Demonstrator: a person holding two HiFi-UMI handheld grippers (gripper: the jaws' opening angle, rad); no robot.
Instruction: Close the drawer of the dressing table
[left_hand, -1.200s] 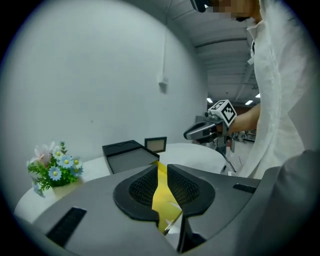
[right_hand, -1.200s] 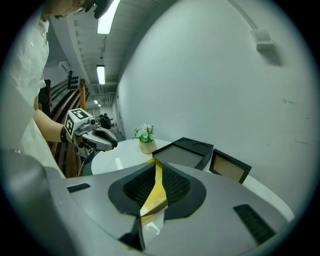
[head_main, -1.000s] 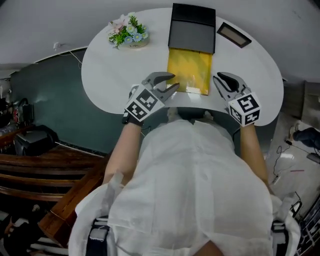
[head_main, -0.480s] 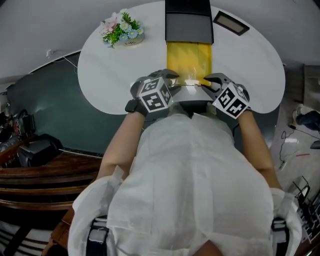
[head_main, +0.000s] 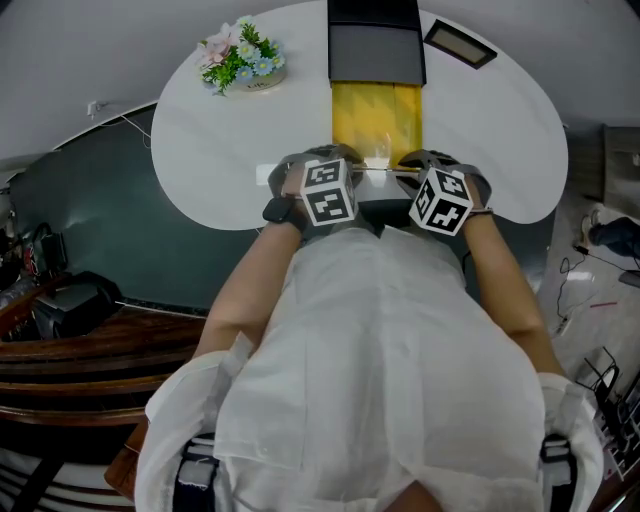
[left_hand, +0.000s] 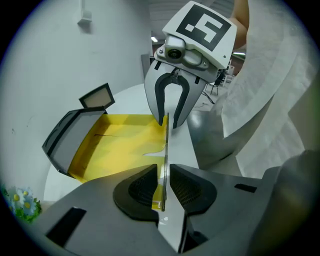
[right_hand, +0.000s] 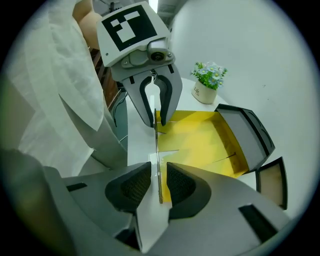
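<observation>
Item: drawer, open | left gripper: closing astride front lip, unpinched | right gripper: opening, lip between | advice: push evenly, straight inward.

No readable text (flower pot print too small)

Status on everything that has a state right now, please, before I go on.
Drawer: open, pulled out of the dark case.
Left gripper: jaws closing astride the drawer front, not pressing yet.
Right gripper: jaws opening, drawer front between them, not gripped.
Flower pot: upright.
</observation>
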